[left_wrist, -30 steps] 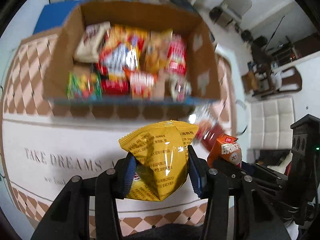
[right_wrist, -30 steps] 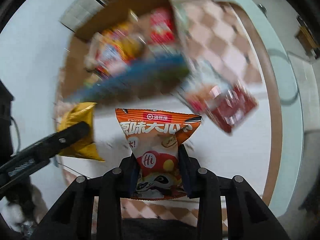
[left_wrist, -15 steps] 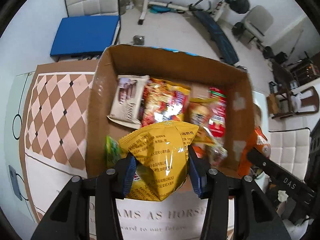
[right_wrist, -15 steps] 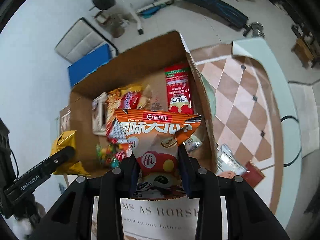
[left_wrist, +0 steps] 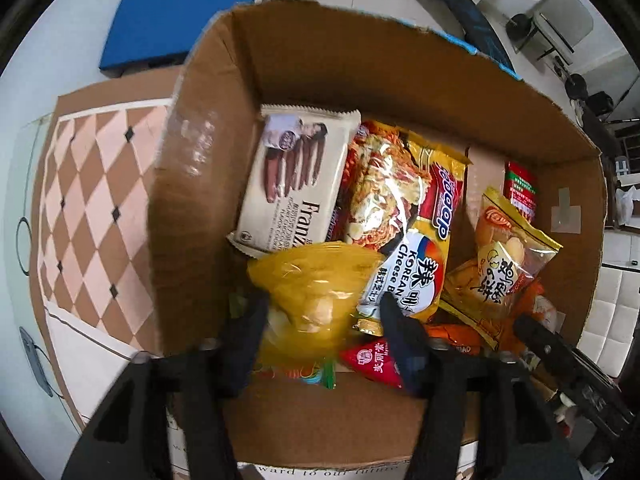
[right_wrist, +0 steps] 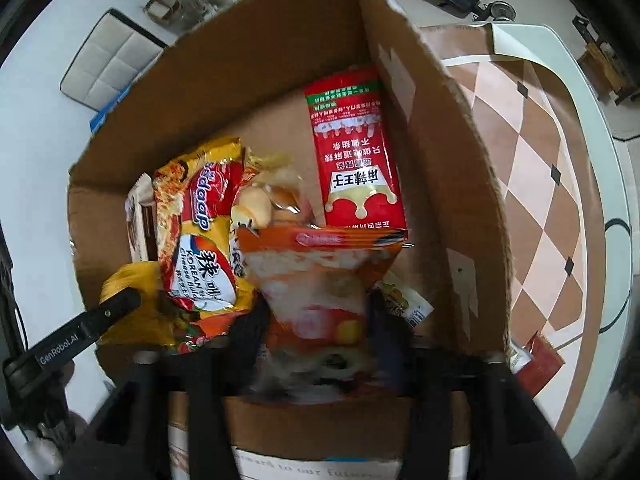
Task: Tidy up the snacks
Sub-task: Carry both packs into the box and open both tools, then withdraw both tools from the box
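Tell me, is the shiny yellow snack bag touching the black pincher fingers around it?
Cannot tell. In the left wrist view the yellow snack bag sits between the opening fingers of the left gripper, but blur hides any gap at the pads.

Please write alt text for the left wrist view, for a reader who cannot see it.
The left gripper, its jaws opening, releases a yellow snack bag into a cardboard box of snacks. A beige biscuit pack and Korean cheese noodles lie behind it.
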